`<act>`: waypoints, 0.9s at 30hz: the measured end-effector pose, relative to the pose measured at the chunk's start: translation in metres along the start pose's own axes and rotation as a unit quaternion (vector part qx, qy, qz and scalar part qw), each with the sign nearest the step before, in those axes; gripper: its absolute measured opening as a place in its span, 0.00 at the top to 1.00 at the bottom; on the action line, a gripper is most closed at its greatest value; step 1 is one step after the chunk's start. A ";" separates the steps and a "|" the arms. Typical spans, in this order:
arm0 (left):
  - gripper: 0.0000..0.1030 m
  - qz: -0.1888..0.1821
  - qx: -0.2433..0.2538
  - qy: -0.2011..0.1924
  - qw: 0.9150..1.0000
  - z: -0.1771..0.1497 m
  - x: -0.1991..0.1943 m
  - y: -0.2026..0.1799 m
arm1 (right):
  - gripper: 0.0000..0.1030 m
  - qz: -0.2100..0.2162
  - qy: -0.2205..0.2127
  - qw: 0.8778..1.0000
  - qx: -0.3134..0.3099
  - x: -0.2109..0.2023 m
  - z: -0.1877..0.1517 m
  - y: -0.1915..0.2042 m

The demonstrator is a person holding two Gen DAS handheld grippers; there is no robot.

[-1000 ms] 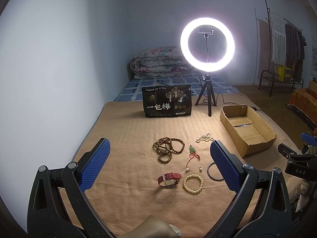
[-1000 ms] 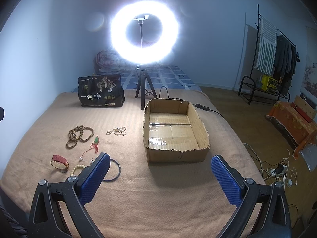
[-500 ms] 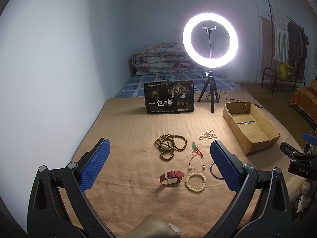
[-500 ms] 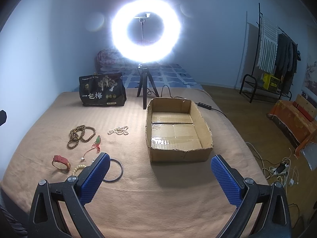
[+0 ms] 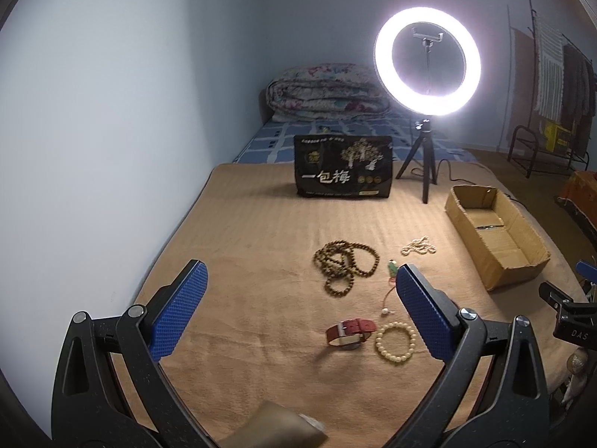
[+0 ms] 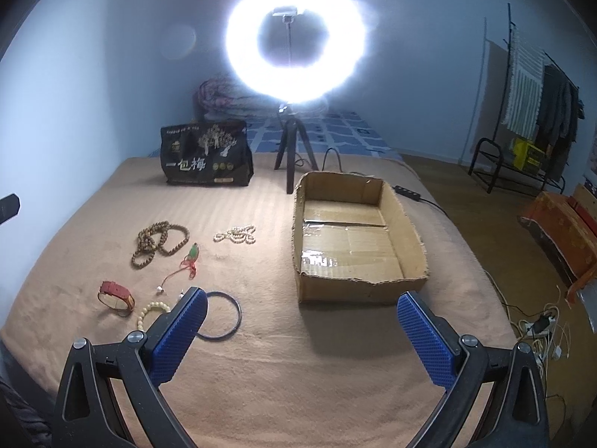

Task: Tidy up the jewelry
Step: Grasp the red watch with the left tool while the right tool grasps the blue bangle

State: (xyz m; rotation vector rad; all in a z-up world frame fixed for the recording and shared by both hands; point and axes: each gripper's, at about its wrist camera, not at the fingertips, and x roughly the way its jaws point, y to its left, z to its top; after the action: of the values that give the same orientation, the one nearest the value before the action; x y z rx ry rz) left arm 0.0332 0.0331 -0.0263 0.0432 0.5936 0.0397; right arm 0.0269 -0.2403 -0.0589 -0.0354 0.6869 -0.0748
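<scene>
Jewelry lies loose on the tan blanket: brown wooden beads (image 5: 345, 267) (image 6: 158, 240), a small pearl strand (image 5: 418, 245) (image 6: 236, 234), a green pendant on red cord (image 5: 391, 269) (image 6: 192, 255), a red watch (image 5: 349, 331) (image 6: 115, 294), a cream bead bracelet (image 5: 395, 341) (image 6: 151, 311) and a dark bangle (image 6: 220, 315). An empty cardboard box (image 5: 496, 231) (image 6: 354, 239) stands to the right of them. My left gripper (image 5: 298, 302) hovers open above the watch and bracelet. My right gripper (image 6: 300, 326) hovers open in front of the box, its left finger over the bangle's edge.
A black snack bag (image 5: 343, 171) (image 6: 207, 155) stands at the back of the blanket. A ring light on a tripod (image 5: 427, 63) (image 6: 294, 41) stands beside it, its cable trailing right. A folded quilt (image 5: 328, 93) lies behind. The blanket's right edge drops to the floor with cables (image 6: 541, 328).
The left gripper's view has shifted left, so the jewelry and box sit further right in its frame. The right gripper has edged slightly forward towards the box. Both stay open.
</scene>
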 end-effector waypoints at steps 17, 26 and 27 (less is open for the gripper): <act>0.06 -0.114 0.078 0.135 0.981 -0.035 0.070 -0.001 | 0.00 0.113 0.107 0.985 -0.077 0.074 -0.011 0.041; 0.07 -0.147 0.143 0.174 0.963 -0.052 0.100 -0.024 | 0.00 0.133 0.149 0.976 -0.090 0.107 -0.021 0.056; 0.07 -0.151 0.151 0.177 0.961 -0.053 0.103 -0.028 | 0.00 0.132 0.152 0.975 -0.097 0.110 -0.022 0.059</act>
State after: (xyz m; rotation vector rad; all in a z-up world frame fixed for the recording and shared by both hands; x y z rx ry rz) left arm 0.0894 0.0117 -0.1289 0.2443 0.9560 -0.3481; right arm 0.1008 -0.1910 -0.1489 -0.1212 0.9984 0.2480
